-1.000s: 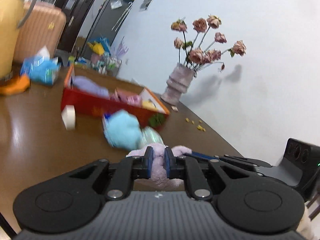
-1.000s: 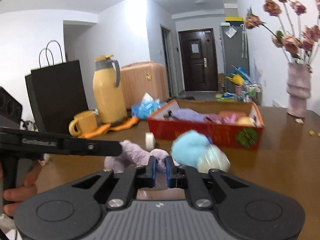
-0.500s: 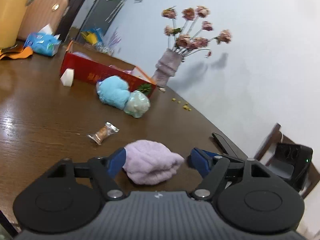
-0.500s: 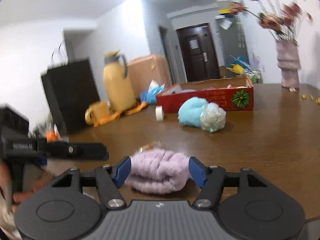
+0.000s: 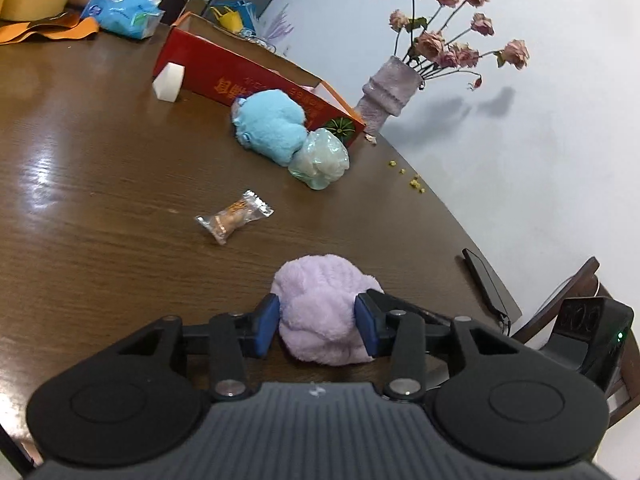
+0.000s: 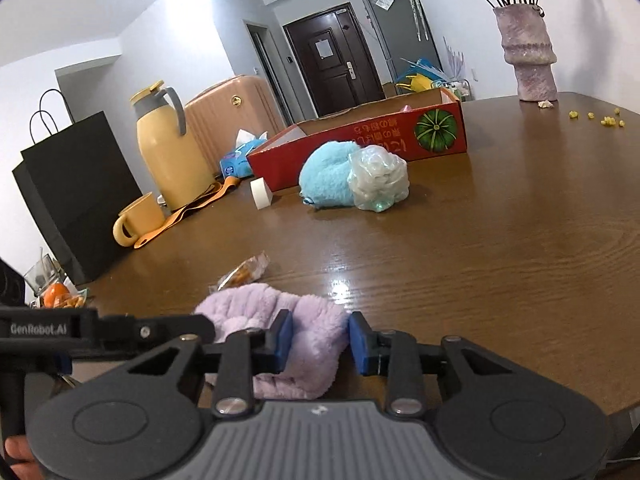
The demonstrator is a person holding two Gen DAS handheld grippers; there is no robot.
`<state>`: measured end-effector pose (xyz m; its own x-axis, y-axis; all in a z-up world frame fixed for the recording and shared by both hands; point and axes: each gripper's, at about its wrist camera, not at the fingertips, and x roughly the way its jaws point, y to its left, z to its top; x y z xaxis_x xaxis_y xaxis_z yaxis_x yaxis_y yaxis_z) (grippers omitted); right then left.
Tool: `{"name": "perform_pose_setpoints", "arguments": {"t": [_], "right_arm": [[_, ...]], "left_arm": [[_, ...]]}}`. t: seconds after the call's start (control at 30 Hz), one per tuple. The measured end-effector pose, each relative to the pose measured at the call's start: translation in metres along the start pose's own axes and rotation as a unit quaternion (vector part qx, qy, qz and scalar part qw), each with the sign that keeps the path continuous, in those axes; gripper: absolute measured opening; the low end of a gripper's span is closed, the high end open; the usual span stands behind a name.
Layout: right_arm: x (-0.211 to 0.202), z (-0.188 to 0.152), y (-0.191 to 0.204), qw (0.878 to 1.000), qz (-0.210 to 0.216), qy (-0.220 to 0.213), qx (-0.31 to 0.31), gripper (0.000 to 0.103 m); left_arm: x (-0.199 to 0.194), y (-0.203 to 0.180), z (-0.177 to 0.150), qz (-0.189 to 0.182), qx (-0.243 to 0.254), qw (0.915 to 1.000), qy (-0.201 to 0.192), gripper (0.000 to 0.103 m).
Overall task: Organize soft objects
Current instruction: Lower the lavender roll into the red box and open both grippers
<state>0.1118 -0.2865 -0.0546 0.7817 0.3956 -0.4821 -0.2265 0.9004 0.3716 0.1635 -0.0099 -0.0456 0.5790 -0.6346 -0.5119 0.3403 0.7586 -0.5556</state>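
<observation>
Left wrist view shows the left gripper [image 5: 316, 326] and right gripper [image 6: 320, 340] both closing around the lilac towel [image 5: 326, 308] lying on the table [image 5: 100, 200], probably to lift it together.

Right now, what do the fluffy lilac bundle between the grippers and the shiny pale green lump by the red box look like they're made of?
Fluffy lilac bundle: seemingly plush fleece or microfibre cloth; matte, deep nap, soft rolled folds.
Shiny pale green lump: something soft wrapped in clear plastic film, probably; glossy crinkled highlights. Contents unclear.
</observation>
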Motion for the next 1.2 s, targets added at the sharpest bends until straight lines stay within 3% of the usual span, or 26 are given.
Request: {"name": "perform_pose_setpoints", "arguments": {"t": [0.1,0.23,0.4,0.6,0.77,1.0,1.07,1.2], "right_arm": [[0.000,0.001,-0.001,1.000,0.010,0.001,0.007,0.016],[-0.003,0.022,0.002,1.000,0.015,-0.010,0.002,0.013],[0.012,0.091,0.005,0.998,0.036,-0.054,-0.014,0.013],[0.093,0.206,0.004,0.996,0.047,-0.067,-0.041,0.013],[0.189,0.268,-0.001,0.998,0.041,-0.024,-0.029,0.013],[0.293,0.268,0.015,0.994,-0.005,0.070,-0.083,0.014],[0.306,0.263,0.018,0.992,-0.010,0.092,-0.084,0.014],[0.314,0.262,0.019,0.992,-0.025,0.100,-0.077,0.024]], "left_arm": [[0.007,-0.001,0.004,0.000,0.003,1.0000,0.002,0.030],[0.004,-0.010,0.026,-0.034,0.019,0.9992,-0.013,0.027],[0.011,-0.016,0.102,-0.045,0.046,0.9963,-0.057,0.027],[0.054,-0.002,0.218,-0.014,0.076,0.9931,-0.088,0.027],[0.107,0.032,0.284,0.066,0.087,0.9911,-0.076,0.028],[0.157,0.065,0.280,0.161,0.124,0.9787,-0.029,0.031],[0.160,0.074,0.277,0.181,0.120,0.9758,-0.024,0.044],[0.146,0.076,0.279,0.173,0.121,0.9767,-0.037,0.052]]}}
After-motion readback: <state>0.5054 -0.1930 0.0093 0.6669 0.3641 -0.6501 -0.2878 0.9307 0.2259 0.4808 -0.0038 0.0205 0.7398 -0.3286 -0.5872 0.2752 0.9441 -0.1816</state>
